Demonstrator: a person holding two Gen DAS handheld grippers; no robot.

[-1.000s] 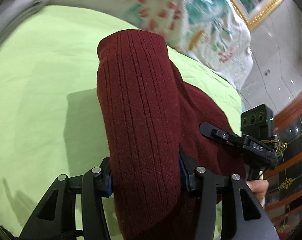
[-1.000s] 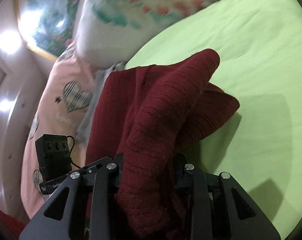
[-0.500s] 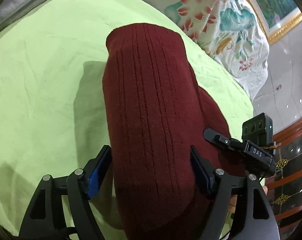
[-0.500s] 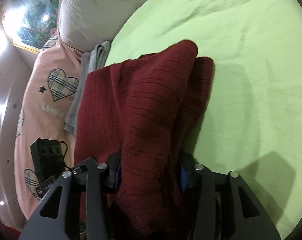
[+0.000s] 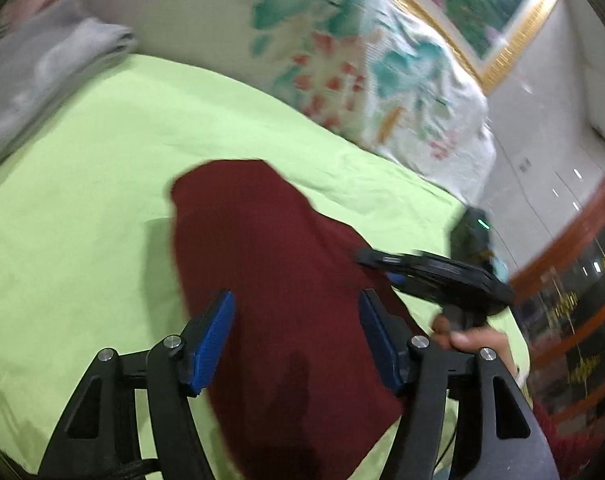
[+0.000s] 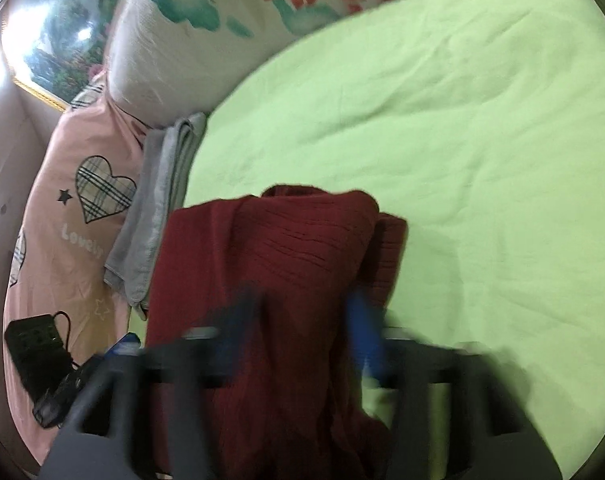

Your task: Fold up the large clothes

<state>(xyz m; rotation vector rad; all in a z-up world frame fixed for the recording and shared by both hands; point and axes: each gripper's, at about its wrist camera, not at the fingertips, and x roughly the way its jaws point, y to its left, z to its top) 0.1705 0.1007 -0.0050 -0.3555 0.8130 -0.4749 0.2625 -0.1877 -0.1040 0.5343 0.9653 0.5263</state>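
A dark red ribbed sweater (image 5: 270, 248) lies folded and flat on the light green bed sheet (image 5: 82, 200). My left gripper (image 5: 295, 338) hovers over its near part. The blue pads (image 5: 212, 336) stand clear of the knit while the jaws are closing. In the right wrist view the sweater (image 6: 286, 248) lies between the blurred fingers of my right gripper (image 6: 300, 328). Those jaws are closing too, and the right blue pad (image 6: 366, 340) shows free of the cloth. In the left wrist view a hand (image 5: 474, 338) holds the right gripper (image 5: 372, 258) over the sweater's right edge.
A large floral pillow (image 5: 342, 52) stands at the head of the bed. A folded grey cloth (image 6: 162, 200) lies beside the sweater's left side, next to pink bedding with hearts (image 6: 70, 220). A black device with a cable (image 6: 30, 344) sits at the left. Green sheet (image 6: 462, 120) spreads to the right.
Both grippers have let go of the sweater and drawn back. It hung raised between the jaws before and now lies flat on the sheet. The left jaws widened.
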